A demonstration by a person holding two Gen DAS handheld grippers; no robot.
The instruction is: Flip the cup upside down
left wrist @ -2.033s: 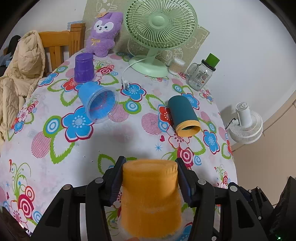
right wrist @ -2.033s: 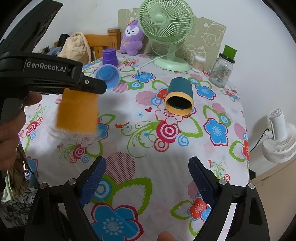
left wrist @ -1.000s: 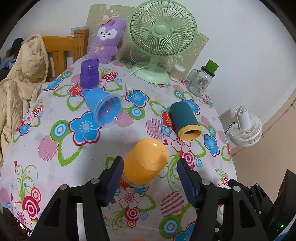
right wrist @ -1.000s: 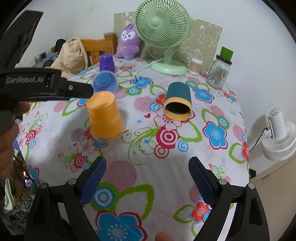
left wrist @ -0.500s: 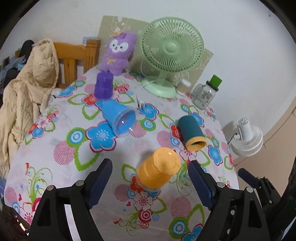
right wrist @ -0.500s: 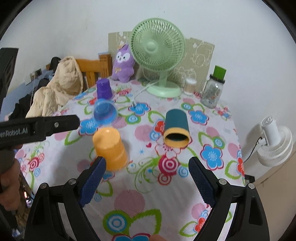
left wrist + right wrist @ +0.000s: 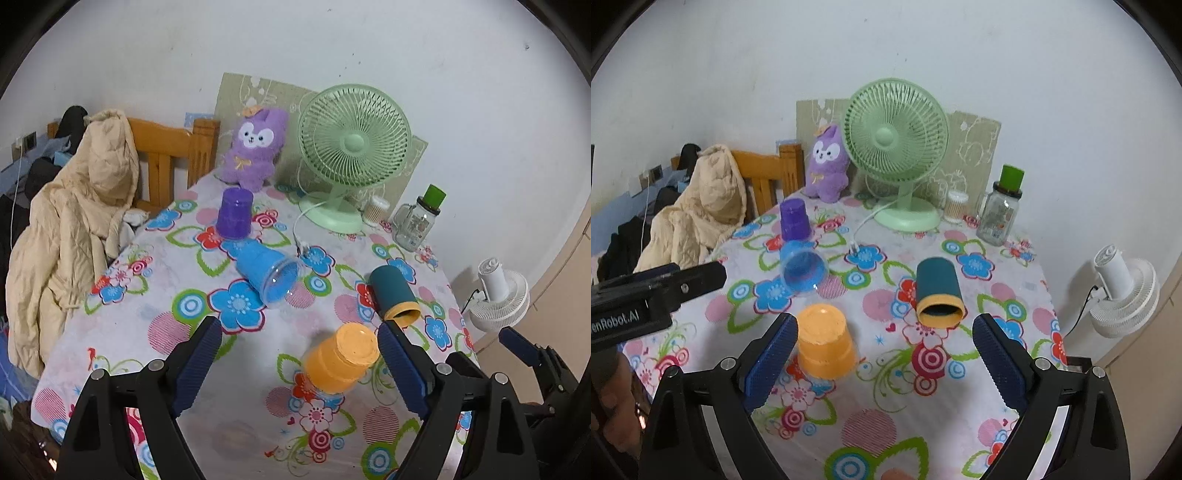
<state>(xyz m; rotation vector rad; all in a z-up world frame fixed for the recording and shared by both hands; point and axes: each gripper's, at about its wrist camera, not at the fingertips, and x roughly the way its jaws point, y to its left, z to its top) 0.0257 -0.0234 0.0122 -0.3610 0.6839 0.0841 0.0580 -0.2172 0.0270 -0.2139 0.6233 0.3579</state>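
the left tongs [image 7: 299, 354] stand wide apart and hold nothing. in the left wrist view the orange cup [image 7: 341, 358] sits mouth-down on the flowered counter [image 7: 110, 332], just inside the right-hand finger and free of both. its flipping looks done. of the cups lying on their sides, the teal cup [image 7: 393, 297] is beyond that same finger, its long axis running away from the camera and its yellow-rimmed mouth turned toward the tongs. the blue cup [image 7: 267, 273] lies farther in, ahead and a little left, mouth toward the camera and tilted to the right. the purple cup [image 7: 234, 214] stands mouth-down behind it. that makes four cups: two inverted, two on their sides. also one green fan [image 7: 351, 147], one purple plush toy [image 7: 255, 147], one glass jar [image 7: 417, 225] with a green lid, one white fan [image 7: 498, 299] off the counter, one wooden chair [image 7: 166, 155] with a beige coat [image 7: 74, 221].

the right tongs [image 7: 882, 352] are likewise wide open and empty. in the right wrist view the teal cup [image 7: 938, 293] lies straight ahead, between the fingers and just past their tips, its mouth facing this camera and its axis nearly in line with the tongs. i judge the right tongs the nearer to it, and a grip across its round side the likely next call. the orange cup [image 7: 823, 339] stands touching or just beside the left-hand finger; i cannot tell which. the blue cup [image 7: 803, 267] and purple cup [image 7: 794, 219] are farther back on the left. the left tongs [image 7: 701, 277] reach in from the left edge.
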